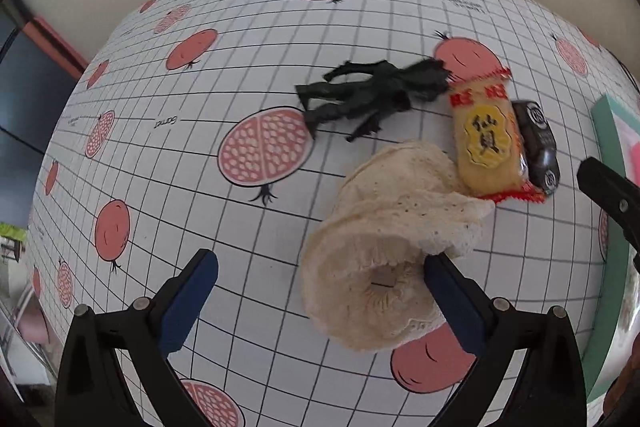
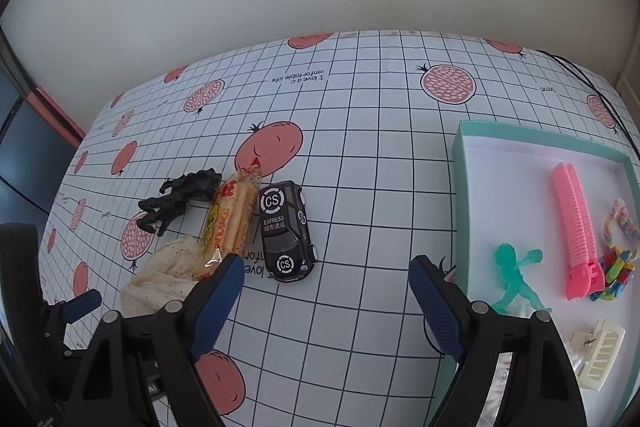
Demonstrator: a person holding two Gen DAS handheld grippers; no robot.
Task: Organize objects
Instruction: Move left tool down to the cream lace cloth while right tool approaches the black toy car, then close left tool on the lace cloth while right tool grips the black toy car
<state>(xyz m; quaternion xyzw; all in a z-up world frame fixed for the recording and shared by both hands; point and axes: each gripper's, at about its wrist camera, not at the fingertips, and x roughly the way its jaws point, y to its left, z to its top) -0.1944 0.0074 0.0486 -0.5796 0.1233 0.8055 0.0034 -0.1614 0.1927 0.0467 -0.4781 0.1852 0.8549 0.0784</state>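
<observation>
Hovering wide open and empty, the left hand-held gripper [image 1: 320, 295] partly straddles the cream lace fabric cap [image 1: 384, 243] lying mid-desk beside the yellow snack packet [image 1: 488, 143]. Judged light, soft and collapsible; pinch its gathered rim. The right hand-held gripper [image 2: 326, 291] is open, empty.

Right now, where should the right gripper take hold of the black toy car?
Grip the black toy car across its two long sides at mid-body, coming from above. It stands on its wheels, and the rice cracker packet crowds one side, so lower the right gripper's open jaws carefully.
</observation>
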